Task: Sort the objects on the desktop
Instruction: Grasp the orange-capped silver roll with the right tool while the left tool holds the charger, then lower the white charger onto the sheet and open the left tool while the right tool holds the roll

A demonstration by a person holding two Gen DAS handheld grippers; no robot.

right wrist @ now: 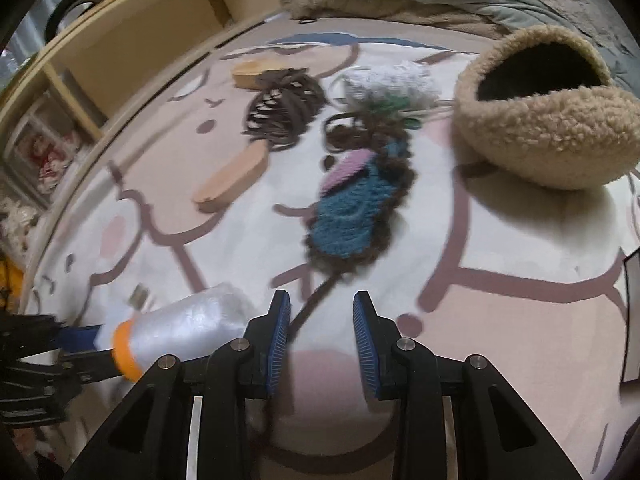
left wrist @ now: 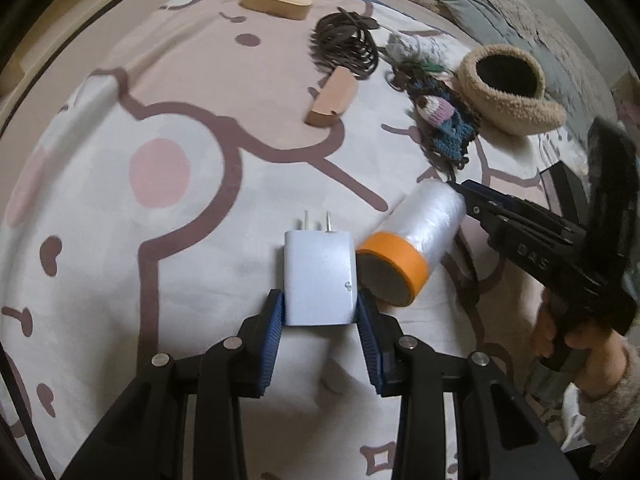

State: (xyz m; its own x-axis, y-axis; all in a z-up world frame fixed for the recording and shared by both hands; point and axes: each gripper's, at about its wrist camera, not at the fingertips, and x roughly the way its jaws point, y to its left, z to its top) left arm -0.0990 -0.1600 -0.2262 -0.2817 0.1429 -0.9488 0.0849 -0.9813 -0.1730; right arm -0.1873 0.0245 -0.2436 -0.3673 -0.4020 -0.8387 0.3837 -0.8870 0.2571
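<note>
My left gripper (left wrist: 320,308) is shut on a white charger plug (left wrist: 318,276), whose prongs point away; both blue pads press its sides just above the cartoon-print cloth (left wrist: 160,208). Right of the plug, touching it, lies a roll of clear film with an orange end (left wrist: 416,240), which the right wrist view shows at lower left (right wrist: 180,328). My right gripper (right wrist: 322,312) stands open over the cloth with only a brown yarn tail (right wrist: 316,300) lying under the gap. In the left wrist view its tips (left wrist: 460,192) sit by the roll's far end, held by a person's hand (left wrist: 560,336).
A fluffy tan basket (right wrist: 548,120) stands at the back right. A blue crocheted piece (right wrist: 352,208), a brown hair claw (right wrist: 284,108), a white knitted item (right wrist: 392,80) and two wooden pieces (left wrist: 276,2) (left wrist: 334,98) lie behind. A wooden shelf (right wrist: 132,32) runs along the left.
</note>
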